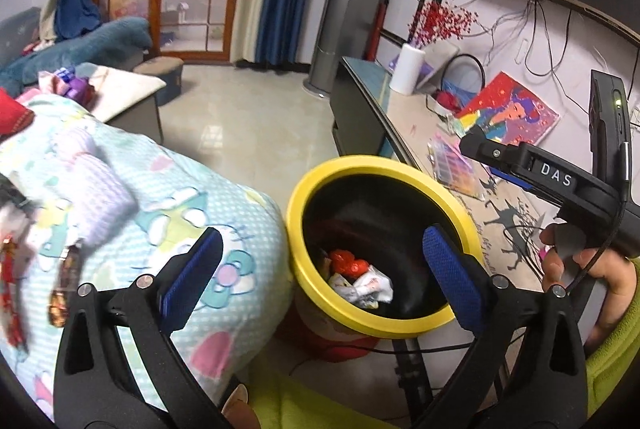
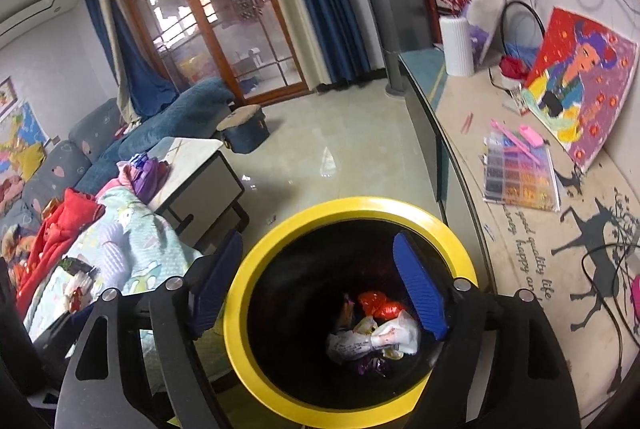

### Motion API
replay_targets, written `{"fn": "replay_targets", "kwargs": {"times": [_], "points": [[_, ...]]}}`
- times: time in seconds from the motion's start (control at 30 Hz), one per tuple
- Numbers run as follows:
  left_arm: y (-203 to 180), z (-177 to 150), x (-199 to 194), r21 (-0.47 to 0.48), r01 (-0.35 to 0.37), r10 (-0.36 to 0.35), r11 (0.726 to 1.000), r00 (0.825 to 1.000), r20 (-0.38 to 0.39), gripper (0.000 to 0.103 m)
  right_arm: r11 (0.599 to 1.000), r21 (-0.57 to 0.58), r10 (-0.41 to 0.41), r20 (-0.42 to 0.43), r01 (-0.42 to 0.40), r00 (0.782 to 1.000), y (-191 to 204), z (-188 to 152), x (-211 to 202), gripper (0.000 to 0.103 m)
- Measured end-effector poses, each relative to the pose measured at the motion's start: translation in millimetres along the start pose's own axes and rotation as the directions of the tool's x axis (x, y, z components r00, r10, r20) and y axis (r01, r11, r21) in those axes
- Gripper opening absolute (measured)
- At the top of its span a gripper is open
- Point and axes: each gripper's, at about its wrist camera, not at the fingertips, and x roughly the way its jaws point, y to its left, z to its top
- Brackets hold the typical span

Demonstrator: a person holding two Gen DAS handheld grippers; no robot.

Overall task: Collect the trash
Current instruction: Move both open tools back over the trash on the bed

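**Bin and wrappers, both hand-held grippers released**

Left hand-held gripper (image 1: pixel 322 265): jaws spread wide, nothing between them. Right hand-held gripper (image 2: pixel 320 289): likewise released and empty. Round black bin with yellow rim (image 2: pixel 256 265): directly below both. Crumpled red and white wrappers (image 2: pixel 376 333): inside the bin, at its bottom.

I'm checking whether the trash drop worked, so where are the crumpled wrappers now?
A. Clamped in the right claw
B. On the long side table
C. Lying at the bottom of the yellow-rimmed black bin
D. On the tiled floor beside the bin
C: the crumpled white and red wrappers lie inside the yellow-rimmed black bin, and both claws stand open with nothing between their pads.
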Motion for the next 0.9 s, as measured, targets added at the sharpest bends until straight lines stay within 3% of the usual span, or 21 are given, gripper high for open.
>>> {"fn": "replay_targets", "kwargs": {"times": [0.5, 0.7, 0.9], "points": [[31, 0, -48, -0.051, -0.085, 0.09, 0.995, 0.989, 0.118, 0.092, 0.995, -0.092, 0.038, 0.041, -0.035, 0.998, 48, 0, -22, 0.082], [51, -1, -68, -0.088, -0.14, 0.152, 0.986, 0.976, 0.157, 0.092, 0.994, -0.103, 0.042, 0.053, -0.037, 0.998, 71, -6, -32, 0.085], [74, 2, -91, -0.142, -0.176, 0.202, 0.974, 0.959, 0.198, 0.092, 0.989, -0.112, 0.098, 0.05, -0.092, 0.994, 95, -14, -39, 0.086]]}}
